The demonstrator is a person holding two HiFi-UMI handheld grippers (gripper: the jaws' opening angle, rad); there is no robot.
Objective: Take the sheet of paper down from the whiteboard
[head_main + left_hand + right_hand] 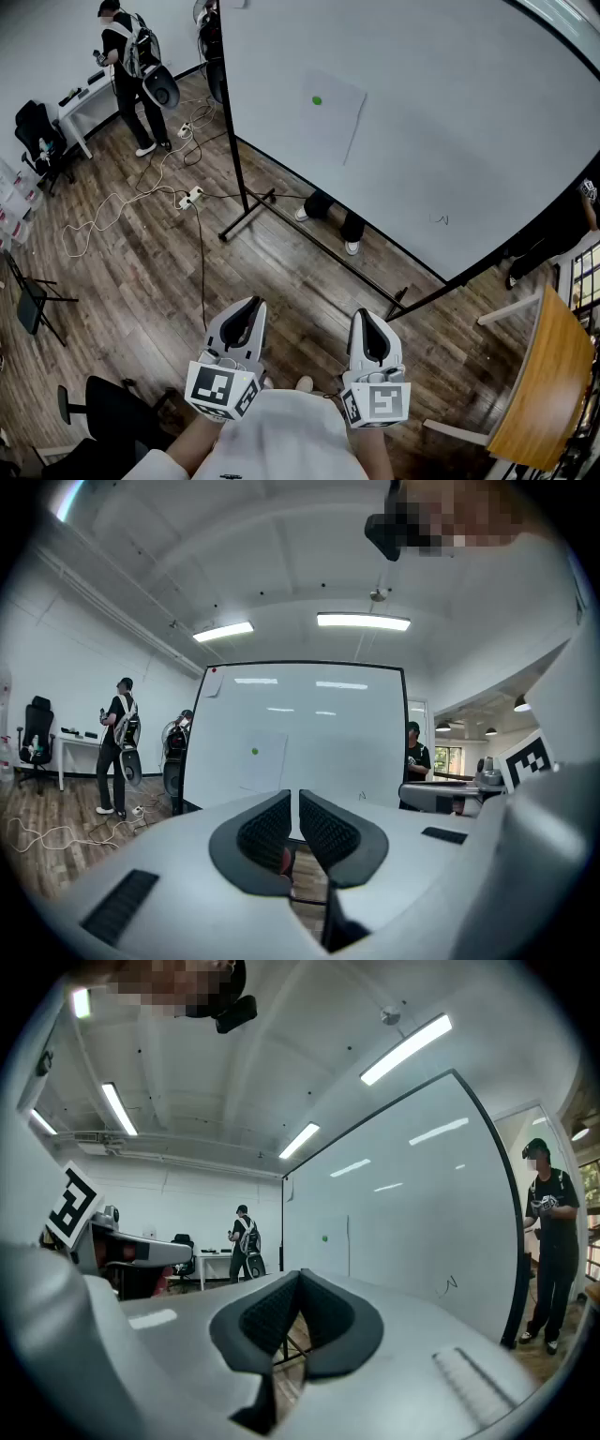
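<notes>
Head view: left claw [247,312], right claw [368,323] level

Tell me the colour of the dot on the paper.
The dot is green; head view shows it best.

Nothing legible: only a small unreadable scribble [441,219] on the whiteboard [450,112].

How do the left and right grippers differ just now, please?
The left gripper holds its jaws slightly apart; the right gripper has them touching at the tips. The left faces the whiteboard nearly square-on; the right sees it at a slant. Both are empty, well short of the sheet of paper.
</notes>
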